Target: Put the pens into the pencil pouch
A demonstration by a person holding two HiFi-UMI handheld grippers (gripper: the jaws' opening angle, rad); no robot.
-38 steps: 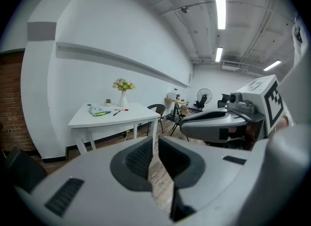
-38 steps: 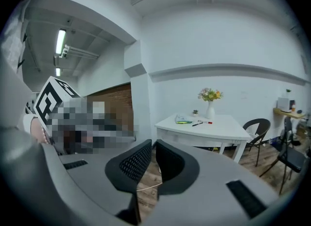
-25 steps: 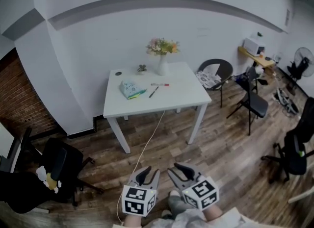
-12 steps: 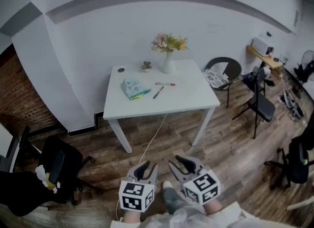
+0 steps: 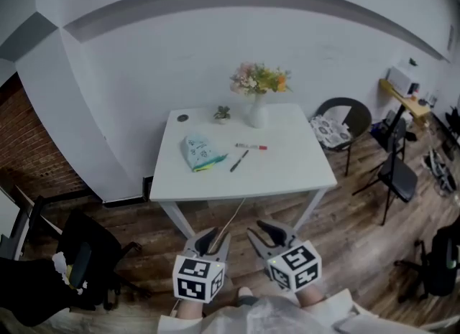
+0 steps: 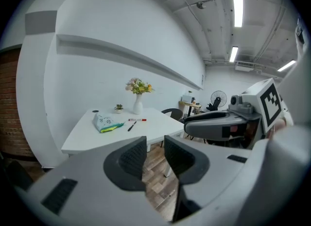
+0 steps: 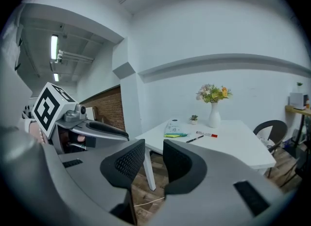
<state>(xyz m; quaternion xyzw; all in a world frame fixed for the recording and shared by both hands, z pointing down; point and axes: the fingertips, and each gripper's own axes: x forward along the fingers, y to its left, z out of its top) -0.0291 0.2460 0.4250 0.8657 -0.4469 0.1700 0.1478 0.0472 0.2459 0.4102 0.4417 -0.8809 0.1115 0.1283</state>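
Note:
A white table (image 5: 287,174) stands ahead of me by the wall. On it lie a light green pencil pouch (image 5: 199,151), a black pen (image 5: 239,160) and a red-capped marker (image 5: 251,146). The left gripper view shows the pouch (image 6: 104,122), pen (image 6: 131,126) and marker (image 6: 137,119) far off. The right gripper view shows the same pouch (image 7: 174,130), pen (image 7: 194,139) and marker (image 7: 207,134). My left gripper (image 5: 208,240) and right gripper (image 5: 269,233) hover side by side over the floor, short of the table. Each is open by a narrow gap and holds nothing.
A vase of flowers (image 5: 257,95), a small potted plant (image 5: 222,114) and a dark round object (image 5: 182,118) stand at the table's back edge. A white cable (image 5: 231,219) runs under the table. Chairs (image 5: 341,121) stand at the right, a black office chair (image 5: 86,250) at the left.
The table has drawn nearer and sits lower in the head view as I walk toward it. Both grippers stay low in front of me, jaws unchanged.

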